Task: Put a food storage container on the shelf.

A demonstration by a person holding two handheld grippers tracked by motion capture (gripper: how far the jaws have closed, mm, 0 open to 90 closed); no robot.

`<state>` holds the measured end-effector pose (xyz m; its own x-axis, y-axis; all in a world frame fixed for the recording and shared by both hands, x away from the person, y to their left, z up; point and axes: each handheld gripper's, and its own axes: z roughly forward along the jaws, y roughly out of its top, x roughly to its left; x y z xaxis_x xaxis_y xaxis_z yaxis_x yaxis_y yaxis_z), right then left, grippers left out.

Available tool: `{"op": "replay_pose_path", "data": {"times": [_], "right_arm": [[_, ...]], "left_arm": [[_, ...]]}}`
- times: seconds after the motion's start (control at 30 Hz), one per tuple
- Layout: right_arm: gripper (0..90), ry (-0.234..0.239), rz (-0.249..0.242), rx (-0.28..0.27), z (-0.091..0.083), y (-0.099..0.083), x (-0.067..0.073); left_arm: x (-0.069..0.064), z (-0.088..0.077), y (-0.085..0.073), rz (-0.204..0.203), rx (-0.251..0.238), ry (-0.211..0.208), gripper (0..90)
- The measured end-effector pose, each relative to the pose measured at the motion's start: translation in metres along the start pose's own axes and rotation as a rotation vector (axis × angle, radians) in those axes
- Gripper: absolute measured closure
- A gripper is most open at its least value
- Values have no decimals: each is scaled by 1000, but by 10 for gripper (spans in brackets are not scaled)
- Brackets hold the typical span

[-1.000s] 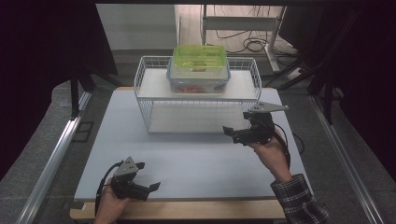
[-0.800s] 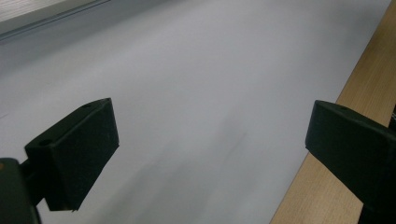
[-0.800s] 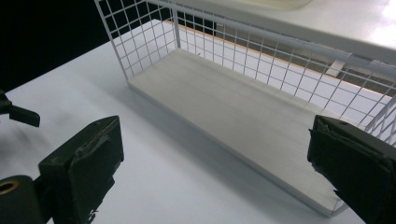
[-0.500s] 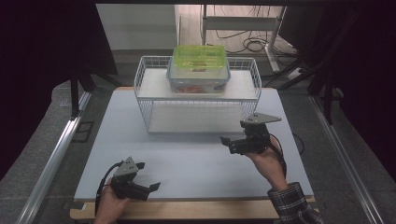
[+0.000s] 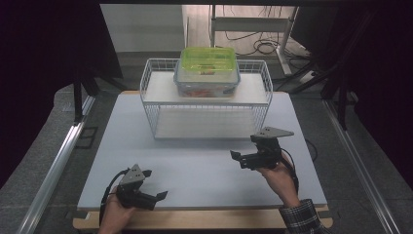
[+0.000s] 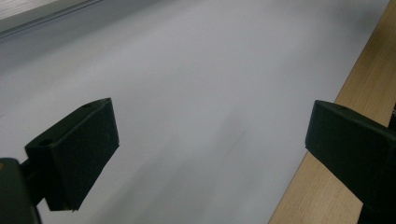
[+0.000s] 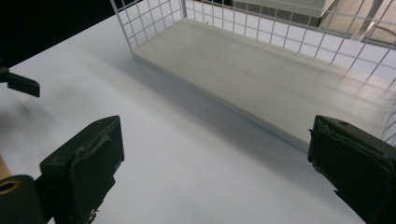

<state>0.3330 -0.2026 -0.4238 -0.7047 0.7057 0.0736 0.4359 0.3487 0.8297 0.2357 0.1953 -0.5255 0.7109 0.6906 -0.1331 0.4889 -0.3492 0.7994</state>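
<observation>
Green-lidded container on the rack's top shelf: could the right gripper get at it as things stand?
Probably yes: the right gripper is open with nothing between it and the container, which sits uncovered on the wire rack.

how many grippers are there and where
2: the left gripper low near the table's front edge, the right gripper farther in, before the wire rack. Both open, empty.
</observation>
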Motion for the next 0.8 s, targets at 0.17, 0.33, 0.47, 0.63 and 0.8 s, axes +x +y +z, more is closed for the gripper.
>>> {"op": "replay_pose_path", "data": {"times": [0.17, 0.33, 0.47, 0.63, 0.8], "right_arm": [[32, -5, 3, 5, -2, -5, 1], [22, -11, -4, 17, -4, -10, 4], [17, -22, -15, 20, -5, -14, 6], [16, -30, -26, 24, -4, -19, 9], [16, -36, -33, 28, -5, -27, 12]], "left_arm": [[0, 0, 0, 1, 0, -1, 28], [0, 0, 0, 3, 1, 1, 28], [0, 0, 0, 2, 4, -1, 29], [0, 0, 0, 3, 5, 1, 28], [0, 0, -1, 0, 6, 1, 30]]}}
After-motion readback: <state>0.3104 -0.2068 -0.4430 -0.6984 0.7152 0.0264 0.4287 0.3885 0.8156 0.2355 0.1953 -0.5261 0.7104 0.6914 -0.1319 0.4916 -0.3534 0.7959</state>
